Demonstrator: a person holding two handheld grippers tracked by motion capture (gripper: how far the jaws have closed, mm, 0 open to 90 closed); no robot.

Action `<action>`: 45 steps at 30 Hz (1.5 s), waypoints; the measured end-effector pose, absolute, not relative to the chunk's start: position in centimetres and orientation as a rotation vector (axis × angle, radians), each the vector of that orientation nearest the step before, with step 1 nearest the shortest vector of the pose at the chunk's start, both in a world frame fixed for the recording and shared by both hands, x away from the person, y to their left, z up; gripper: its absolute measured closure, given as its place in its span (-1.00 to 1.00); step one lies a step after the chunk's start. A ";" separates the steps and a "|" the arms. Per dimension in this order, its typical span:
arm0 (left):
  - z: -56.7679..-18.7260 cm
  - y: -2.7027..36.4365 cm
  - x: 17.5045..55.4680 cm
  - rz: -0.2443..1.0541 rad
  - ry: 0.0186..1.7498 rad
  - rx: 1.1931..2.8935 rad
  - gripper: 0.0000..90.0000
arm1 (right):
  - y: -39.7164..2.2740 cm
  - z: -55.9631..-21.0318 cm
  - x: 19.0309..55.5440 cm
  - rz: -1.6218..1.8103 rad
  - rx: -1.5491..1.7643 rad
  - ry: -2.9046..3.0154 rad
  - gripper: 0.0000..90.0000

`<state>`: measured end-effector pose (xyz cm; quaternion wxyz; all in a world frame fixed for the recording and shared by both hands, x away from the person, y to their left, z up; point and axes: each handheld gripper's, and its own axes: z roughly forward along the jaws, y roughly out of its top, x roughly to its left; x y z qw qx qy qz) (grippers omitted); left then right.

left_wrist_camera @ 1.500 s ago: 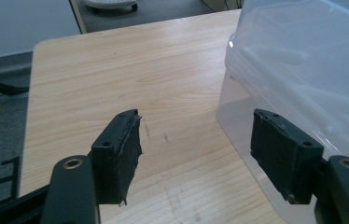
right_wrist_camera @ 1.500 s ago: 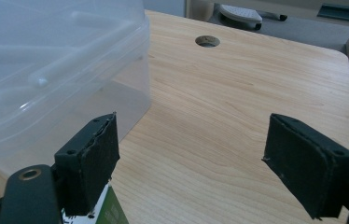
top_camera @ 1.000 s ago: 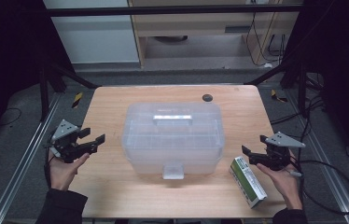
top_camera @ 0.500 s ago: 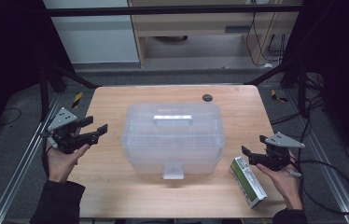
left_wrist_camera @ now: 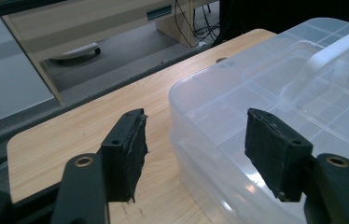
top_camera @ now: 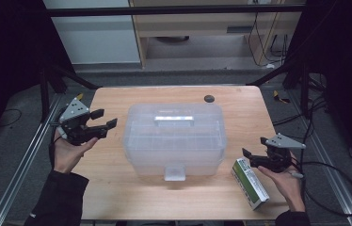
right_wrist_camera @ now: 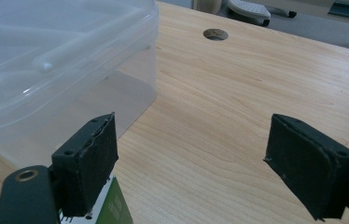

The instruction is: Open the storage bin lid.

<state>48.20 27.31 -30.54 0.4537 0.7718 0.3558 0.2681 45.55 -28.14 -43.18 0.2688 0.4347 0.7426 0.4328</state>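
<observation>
A clear plastic storage box (top_camera: pixel 174 139) with a lid handle (top_camera: pixel 174 118) and a front latch (top_camera: pixel 174 173) stands mid-table. My left gripper (top_camera: pixel 104 118) hovers left of it, raised off the table. Its jaws are open and have just been closing a little, with nothing between them. In the left gripper view the left gripper (left_wrist_camera: pixel 193 128) points at the box's near corner (left_wrist_camera: pixel 196 107). My right gripper (top_camera: pixel 255 147) stands open to the right of the box, above a green and white carton (top_camera: pixel 251 183). The right gripper view has the right gripper (right_wrist_camera: pixel 193 128) open over bare wood, the carton (right_wrist_camera: pixel 116 210) under its left jaw.
The wooden table (top_camera: pixel 117 188) has a round cable hole (top_camera: pixel 209 98) near its far edge. Bare wood lies in front of the box and on both sides. Metal frame rails (top_camera: pixel 19 165) run along the table's sides. A cable (top_camera: pixel 334 188) trails from the right gripper.
My left gripper has risen and moved closer to the box's left side, its jaws a bit narrower. The right gripper, box and carton have kept still.
</observation>
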 end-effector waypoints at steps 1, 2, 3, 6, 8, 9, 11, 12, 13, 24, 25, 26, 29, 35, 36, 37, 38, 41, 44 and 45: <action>-30.3 26.9 48.3 0.655 0.860 1.917 -0.12 | -28.1 -43.2 45.6 1.167 1.174 2.006 -0.63; -30.2 26.5 48.3 0.656 0.849 1.929 -0.12 | -28.1 -43.2 45.6 1.164 1.173 2.010 -0.63; -30.1 26.3 48.4 0.670 0.829 1.936 -0.12 | -28.0 -43.2 45.6 1.160 1.171 2.013 -0.63; -29.7 25.7 48.8 0.666 0.802 1.976 -0.12 | -28.1 -43.2 45.6 1.161 1.179 2.014 -0.63; -29.5 25.1 48.9 0.659 0.787 1.991 -0.12 | -28.1 -43.2 45.6 1.165 1.194 2.015 -0.63; -29.5 25.1 48.9 0.659 0.787 1.991 -0.12 | -28.1 -43.2 45.6 1.165 1.194 2.015 -0.63; -29.2 24.5 49.0 0.640 0.767 1.999 -0.12 | -28.0 -43.3 45.7 1.154 1.189 2.023 -0.64; -29.1 24.3 49.2 0.639 0.738 1.999 -0.12 | -28.0 -43.3 45.7 1.154 1.190 2.023 -0.64; -29.1 24.3 49.2 0.639 0.738 1.999 -0.12 | -28.0 -43.3 45.7 1.154 1.190 2.023 -0.64; -28.4 23.0 49.7 0.605 0.635 2.077 -0.12 | -28.3 -43.3 45.8 1.167 1.229 2.013 -0.78; -28.4 23.0 49.7 0.605 0.635 2.077 -0.12 | -28.3 -43.4 45.8 1.167 1.233 2.013 -0.79; -28.3 22.8 49.7 0.595 0.637 2.087 -0.12 | -28.3 -43.4 45.8 1.165 1.238 2.008 -0.81; -28.2 22.6 49.8 0.595 0.629 2.091 -0.12 | -28.3 -43.4 45.9 1.163 1.247 2.012 -0.82; -27.7 21.5 50.1 0.580 0.569 2.134 -0.12 | -28.3 -43.4 45.9 1.173 1.270 2.012 -0.87; -27.7 21.5 50.1 0.580 0.569 2.134 -0.13 | -28.3 -43.4 45.9 1.173 1.270 2.012 -0.87; -27.7 21.3 50.1 0.580 0.563 2.139 -0.13 | -28.3 -43.3 45.9 1.176 1.281 2.014 -0.89; -27.6 21.1 50.1 0.579 0.553 2.139 -0.13 | -28.3 -43.3 45.9 1.176 1.281 2.014 -0.89; -27.5 20.6 50.2 0.554 0.534 2.156 -0.13 | -28.4 -43.2 45.8 1.184 1.282 2.010 -0.94; -27.4 20.3 50.2 0.567 0.519 2.177 -0.13 | -28.4 -43.1 45.7 1.174 1.271 2.019 -0.94; -27.3 20.2 50.2 0.565 0.513 2.186 -0.13 | -28.3 -43.1 45.7 1.178 1.262 2.018 -0.92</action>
